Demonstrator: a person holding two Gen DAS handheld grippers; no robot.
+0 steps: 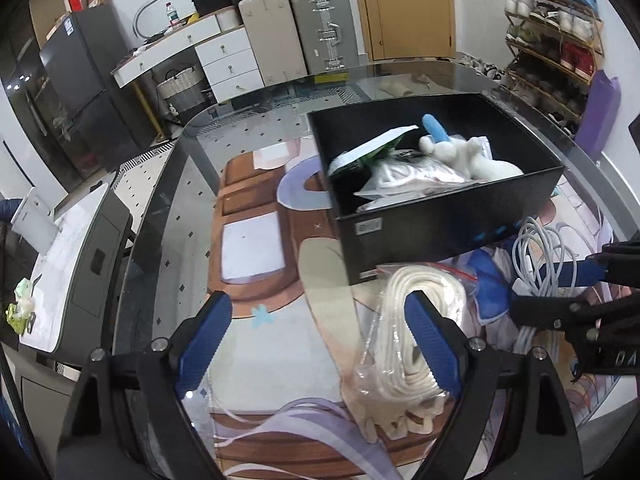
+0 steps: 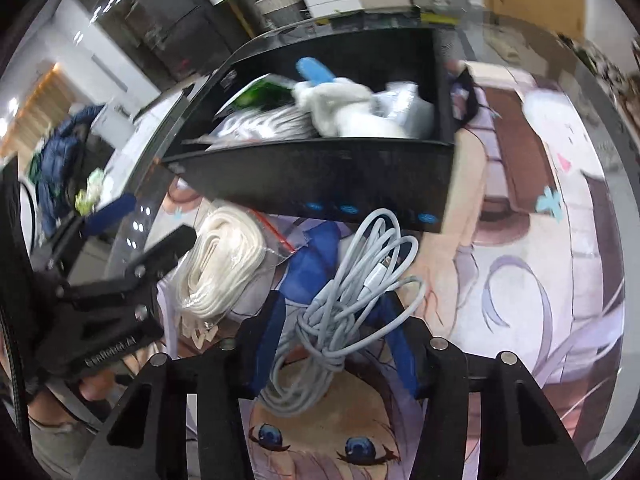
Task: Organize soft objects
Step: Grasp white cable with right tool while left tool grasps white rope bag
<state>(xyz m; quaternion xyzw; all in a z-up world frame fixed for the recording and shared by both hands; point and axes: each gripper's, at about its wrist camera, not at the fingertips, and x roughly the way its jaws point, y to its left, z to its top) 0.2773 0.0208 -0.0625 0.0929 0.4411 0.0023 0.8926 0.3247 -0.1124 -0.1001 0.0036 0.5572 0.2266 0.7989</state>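
Note:
A grey-white charging cable bundle [image 2: 360, 272] lies on the printed mat just in front of the black box [image 2: 320, 176]. My right gripper [image 2: 332, 300] points down over it, its blue pads closed against the loose loops on both sides. From the left wrist view the cable [image 1: 540, 248] runs between the right gripper's [image 1: 540, 286] fingers. A coil of white rope in a clear bag [image 1: 408, 344] lies left of the cable. My left gripper [image 1: 318, 300] hangs open above it, holding nothing. The box [image 1: 440, 220] holds a white plush toy [image 1: 476, 156] and bagged items.
The glass table [image 1: 168, 208] carries an anime-print mat [image 1: 256, 240]. Its curved edge runs along the left, with a white side table [image 1: 60, 248] beyond. Suitcases [image 1: 320, 28], drawers and a shoe rack [image 1: 552, 40] stand at the back of the room.

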